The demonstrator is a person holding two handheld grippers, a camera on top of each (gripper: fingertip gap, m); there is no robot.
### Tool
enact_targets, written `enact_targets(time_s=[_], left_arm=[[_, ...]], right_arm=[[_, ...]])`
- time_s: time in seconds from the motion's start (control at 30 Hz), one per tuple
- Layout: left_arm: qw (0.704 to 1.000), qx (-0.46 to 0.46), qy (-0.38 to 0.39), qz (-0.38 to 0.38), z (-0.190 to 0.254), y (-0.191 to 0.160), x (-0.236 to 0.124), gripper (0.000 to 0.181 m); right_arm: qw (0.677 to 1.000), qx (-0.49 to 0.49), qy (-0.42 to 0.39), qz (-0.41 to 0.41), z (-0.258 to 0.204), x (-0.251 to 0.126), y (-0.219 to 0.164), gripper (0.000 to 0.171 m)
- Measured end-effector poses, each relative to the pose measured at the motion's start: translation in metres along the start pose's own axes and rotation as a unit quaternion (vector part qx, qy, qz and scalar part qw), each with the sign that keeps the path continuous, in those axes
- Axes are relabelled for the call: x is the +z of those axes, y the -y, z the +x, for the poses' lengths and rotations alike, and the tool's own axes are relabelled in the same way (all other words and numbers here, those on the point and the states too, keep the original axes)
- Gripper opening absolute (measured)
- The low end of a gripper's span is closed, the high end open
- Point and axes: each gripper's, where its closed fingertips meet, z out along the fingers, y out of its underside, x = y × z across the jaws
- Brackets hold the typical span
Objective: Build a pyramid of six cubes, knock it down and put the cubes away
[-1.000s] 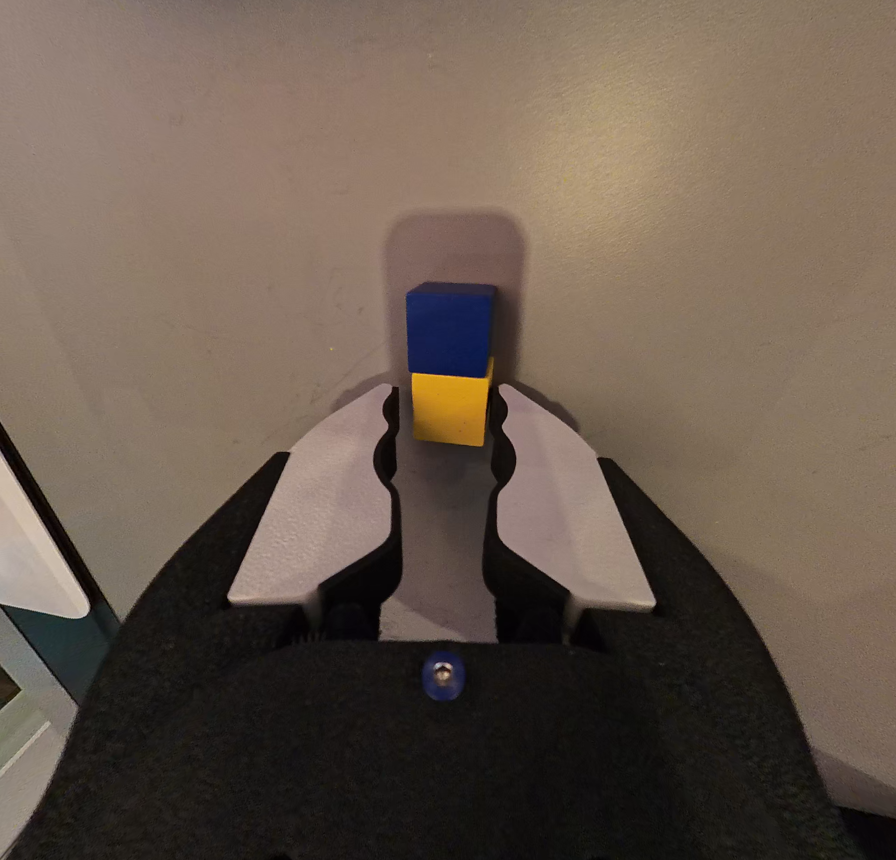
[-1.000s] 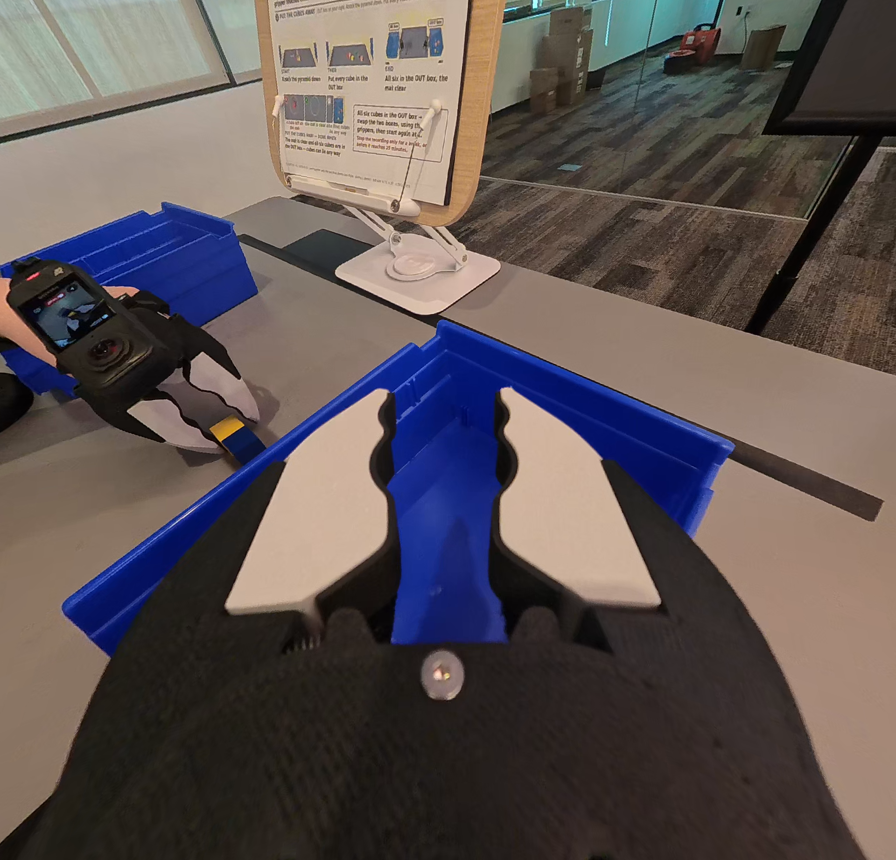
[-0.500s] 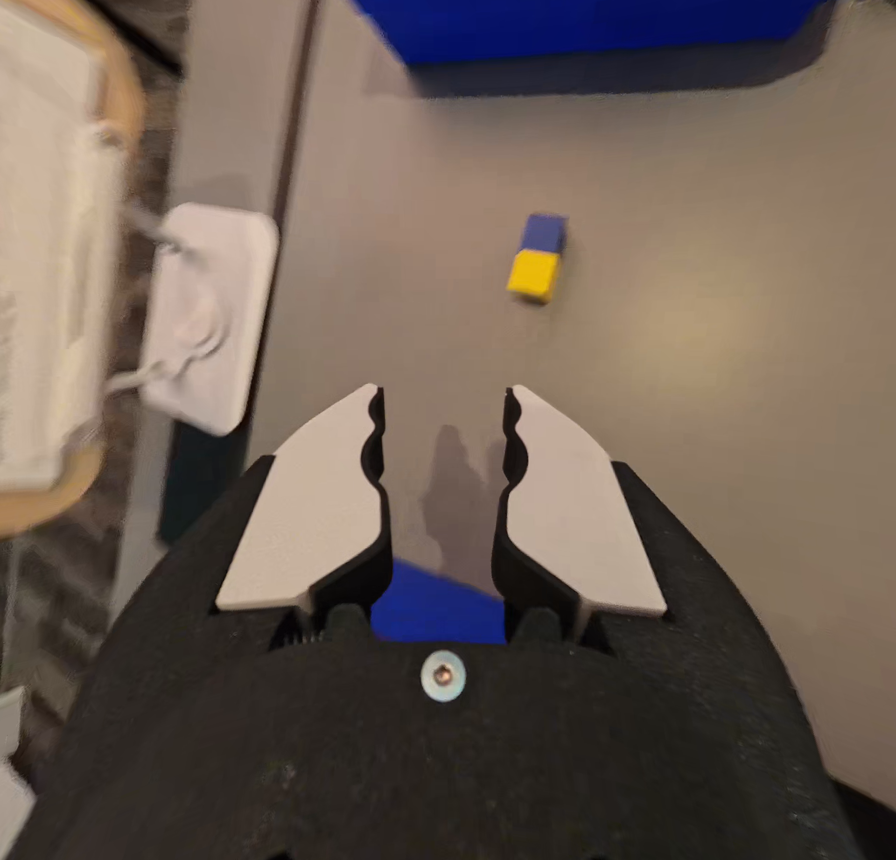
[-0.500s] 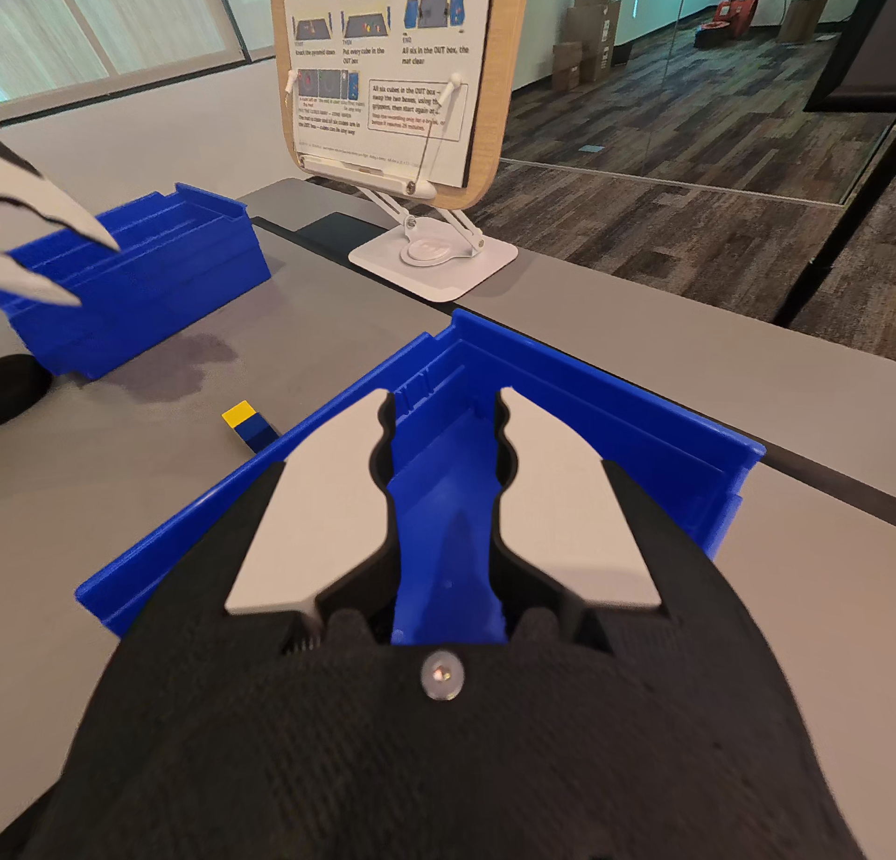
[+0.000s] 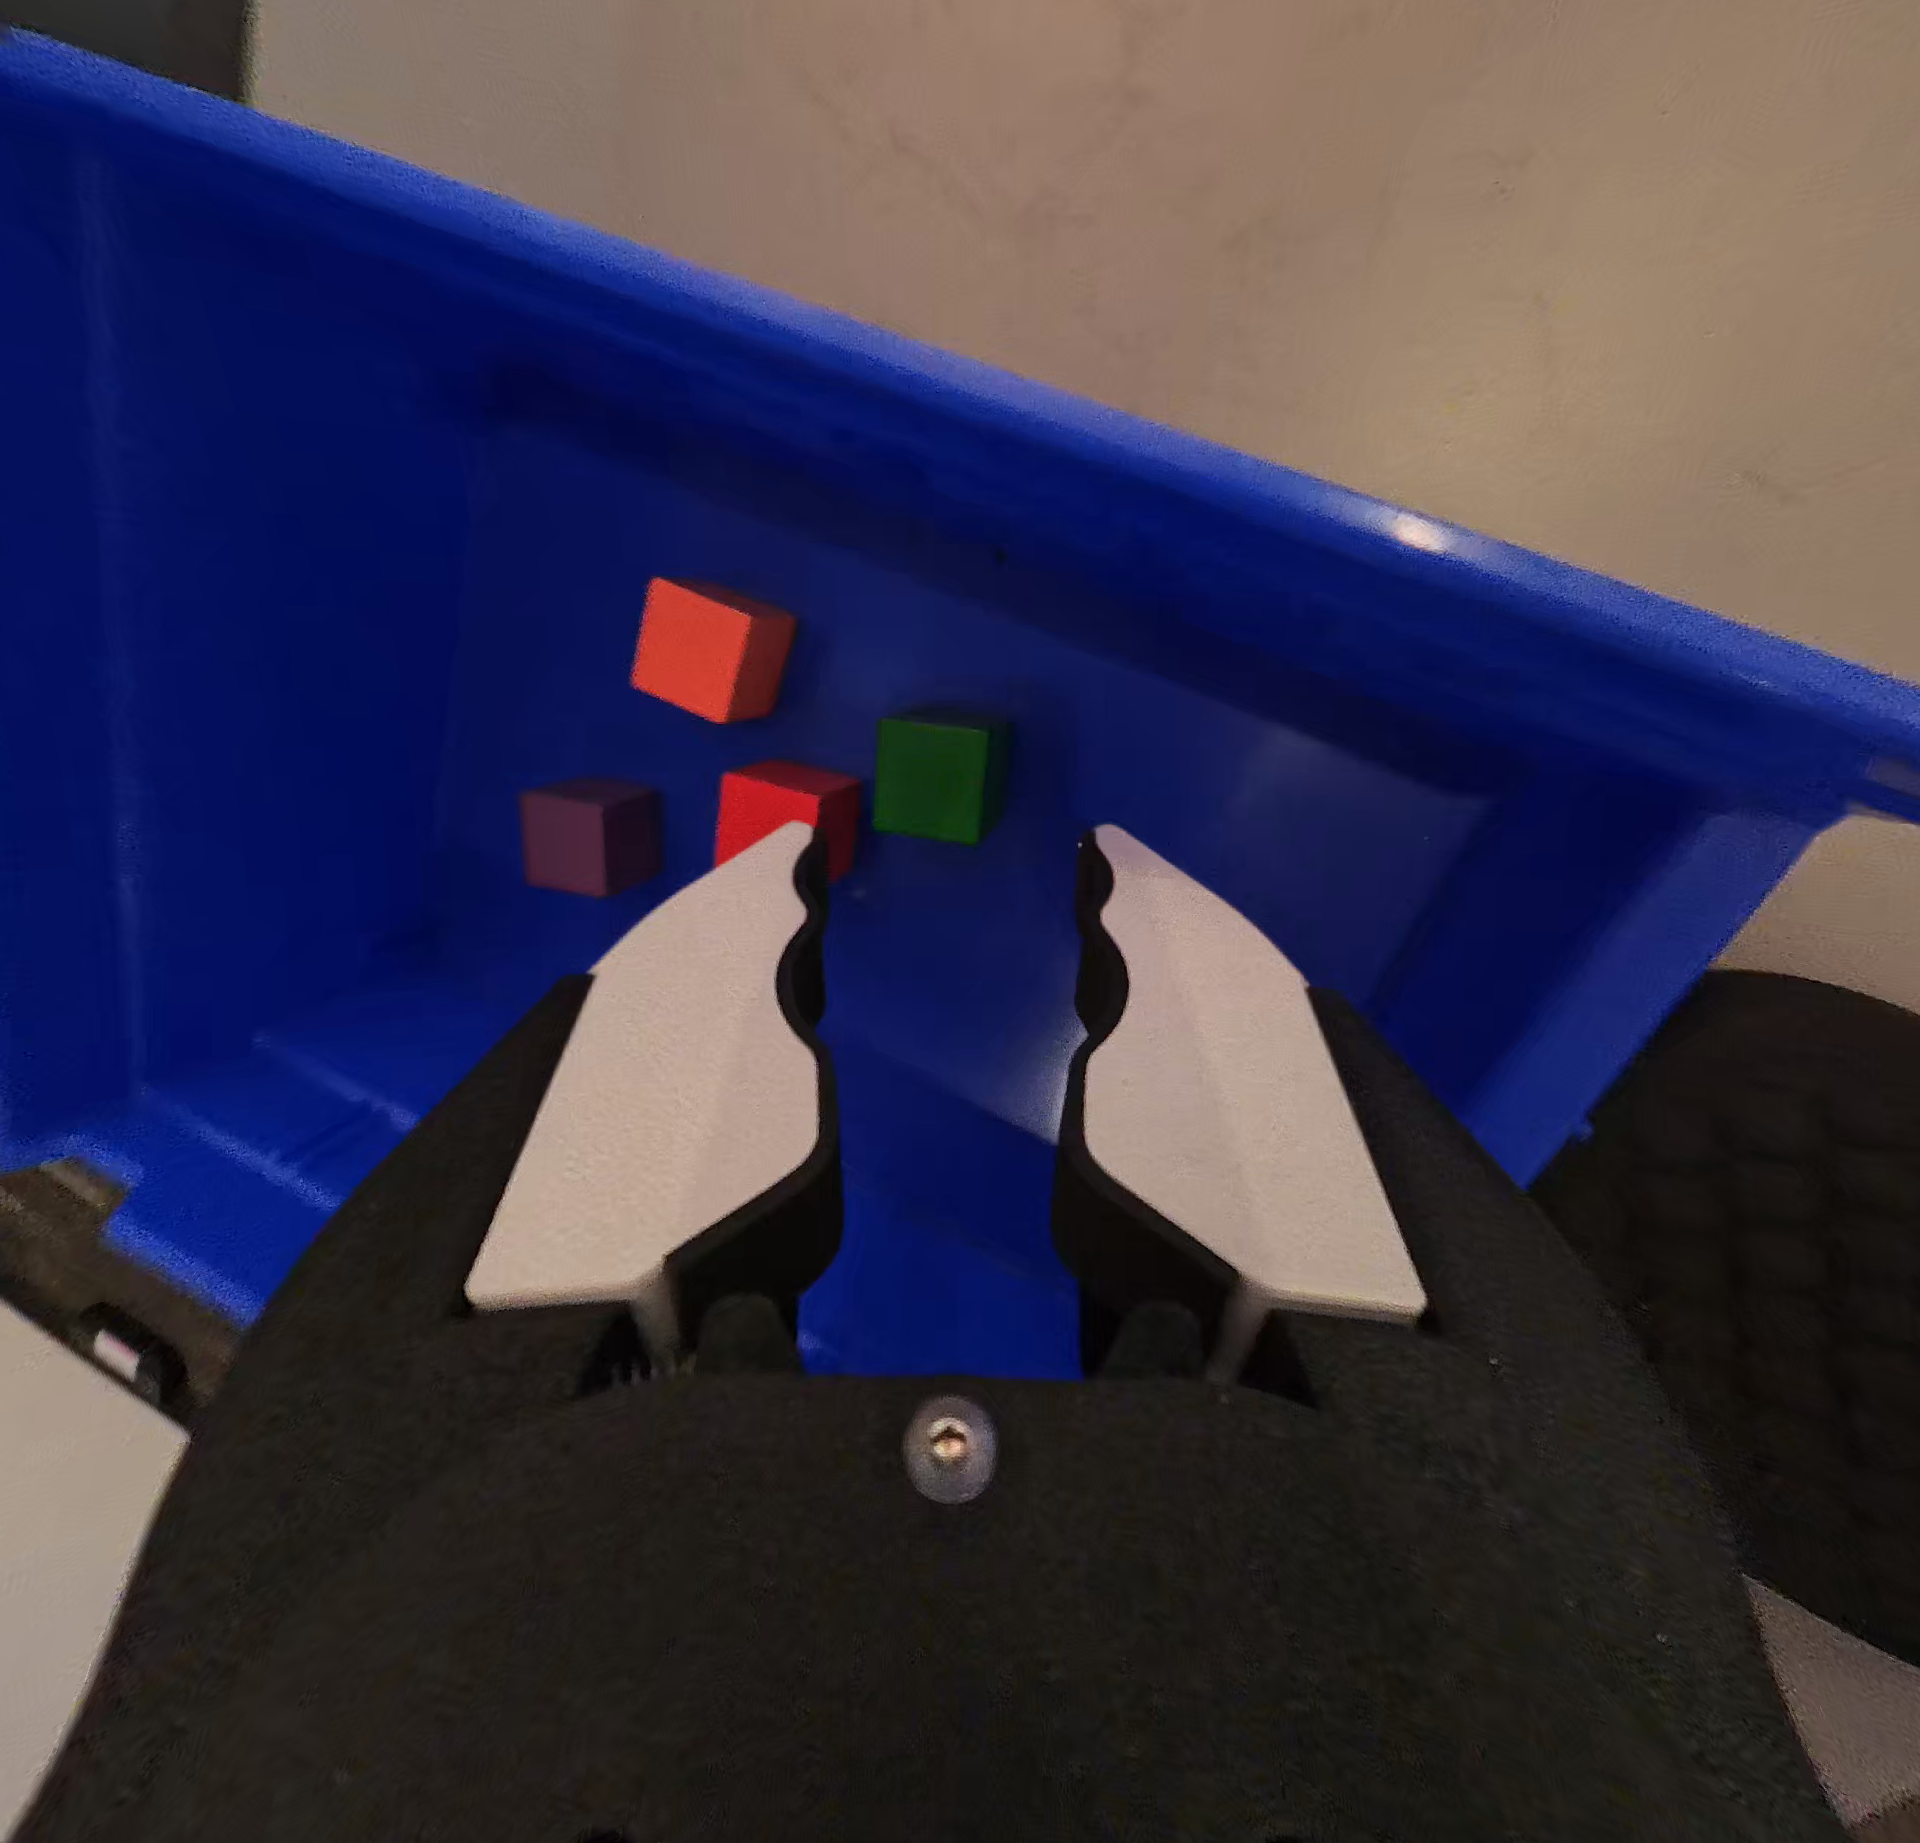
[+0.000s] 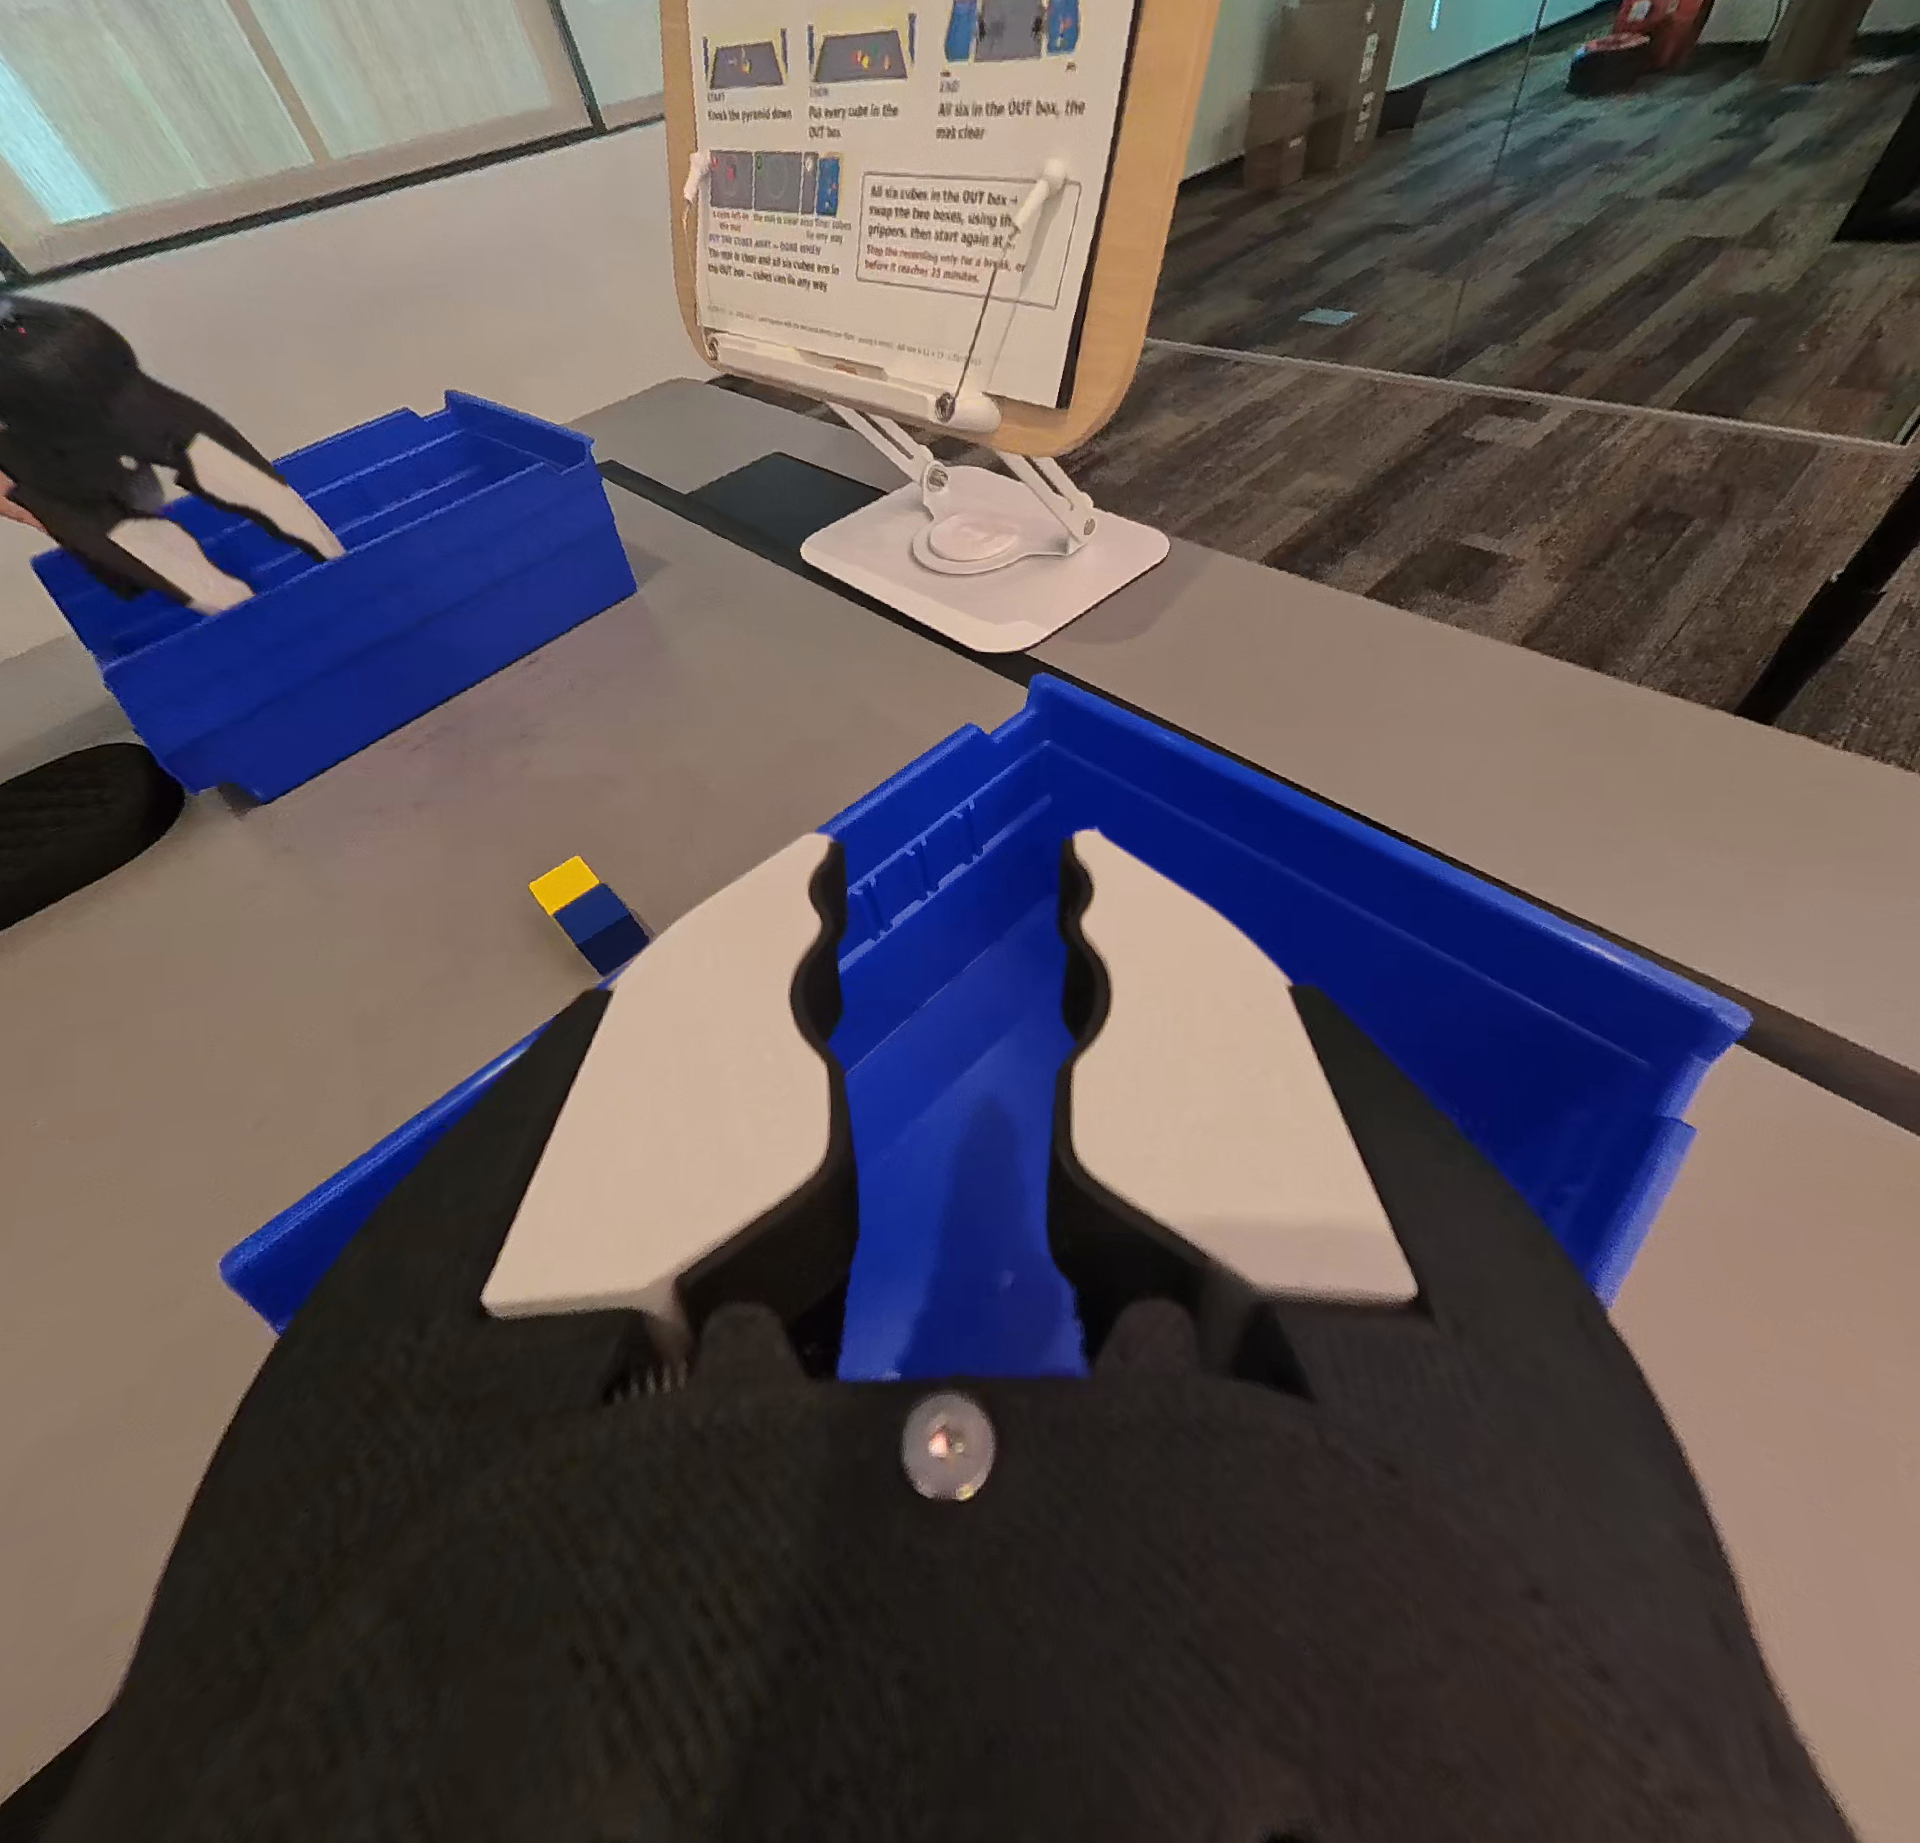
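Observation:
In the left wrist view my left gripper [image 5: 943, 837] is open and empty, above the inside of a blue bin [image 5: 1143, 505]. On the bin floor lie an orange cube [image 5: 710, 648], a green cube [image 5: 935, 777], a red cube [image 5: 784, 806] and a purple cube [image 5: 587, 835]. In the right wrist view my right gripper [image 6: 945, 843] is open and empty over a second blue bin [image 6: 1382, 920]. A yellow cube [image 6: 562, 883] and a blue cube [image 6: 601, 927] lie touching on the grey table. The left gripper [image 6: 234, 536] shows at far left over its bin [image 6: 416, 609].
A wooden board with an instruction sheet [image 6: 904, 152] stands on a white stand [image 6: 987, 557] at the table's far edge. A black round pad [image 6: 73, 817] lies at the left. Beyond the table's far edge is wood-pattern floor with boxes.
My left gripper has left the yellow and blue cubes on the table, lifted away and swung over to the left bin with the other cubes. My right gripper has stayed over its bin.

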Motion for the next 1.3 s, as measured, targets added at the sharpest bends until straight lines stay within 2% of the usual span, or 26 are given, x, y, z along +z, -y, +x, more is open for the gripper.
enact_targets(time_s=[0.27, 0.67, 0.83, 1.0, 1.1, 1.17, 1.23, 1.3], left_arm=[[1.000, 0.012, -0.016, -0.008, -0.001, -0.005, 0.035, 0.041], [0.999, 0.001, -0.041, -0.033, -0.002, -0.009, 0.049, 0.031], [0.998, -0.009, -0.037, -0.042, -0.004, -0.012, 0.033, 0.028], [0.998, 0.012, 0.045, -0.033, -0.024, -0.010, -0.027, 0.028], [0.995, 0.016, 0.097, 0.003, -0.037, 0.014, -0.077, 0.028], [0.992, 0.027, 0.104, 0.064, -0.030, 0.053, -0.107, 0.028], [0.989, 0.046, 0.065, 0.126, -0.003, 0.101, -0.121, 0.028], [0.983, 0.084, 0.008, 0.162, 0.036, 0.146, -0.114, 0.028]], right_arm=[[1.000, 0.002, -0.002, -0.017, 0.002, 0.004, -0.007, 0.041], [0.999, 0.000, 0.001, -0.034, 0.001, 0.006, -0.014, 0.041], [0.999, 0.003, 0.003, -0.035, 0.001, 0.005, -0.015, 0.040], [1.000, 0.005, 0.004, -0.023, 0.001, 0.002, -0.010, 0.041], [1.000, 0.001, 0.003, -0.027, 0.000, 0.003, -0.010, 0.041], [1.000, -0.003, 0.003, -0.030, -0.002, 0.004, -0.009, 0.041], [0.999, -0.007, 0.004, -0.032, -0.004, 0.006, -0.009, 0.041], [0.999, -0.011, 0.007, -0.034, -0.007, 0.007, -0.008, 0.041]])
